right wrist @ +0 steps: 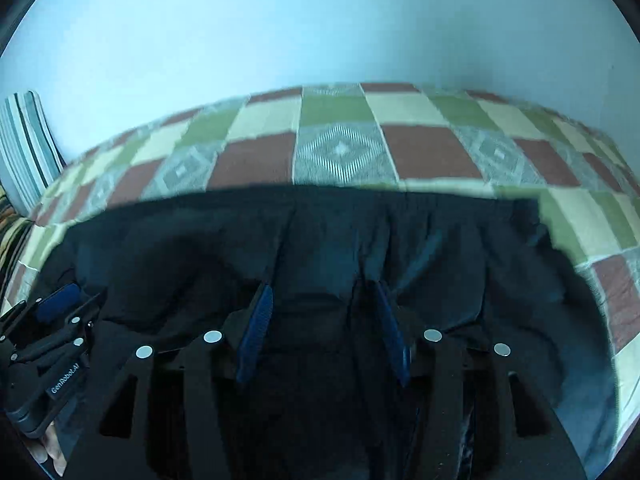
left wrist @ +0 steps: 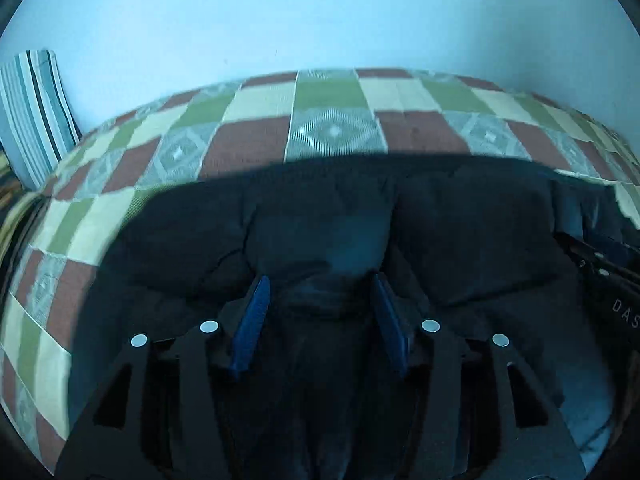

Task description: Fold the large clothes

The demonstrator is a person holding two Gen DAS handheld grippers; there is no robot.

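Garment: a large black garment (left wrist: 460, 220) lies spread on the bed, wrinkled, its far edge running across the patchwork cover; it also fills the near half of the right wrist view (right wrist: 340, 240).
Left claw (left wrist: 320, 292): jaws apart, blue pads (left wrist: 254, 320) on either side of a raised ridge of black cloth; whether they pinch it I cannot tell.
Right claw (right wrist: 322, 300): jaws apart over bunched black cloth, pads (right wrist: 256, 328) flanking a fold; grip not clear.
Neighbours: the two claws are side by side, each seen at the edge of the other's view.
Bed: checked bedspread (left wrist: 256, 140) in red, green, cream and grey diamonds.
Background: pale wall (left wrist: 320, 20); striped cushion (left wrist: 36, 112) leaning at far left.
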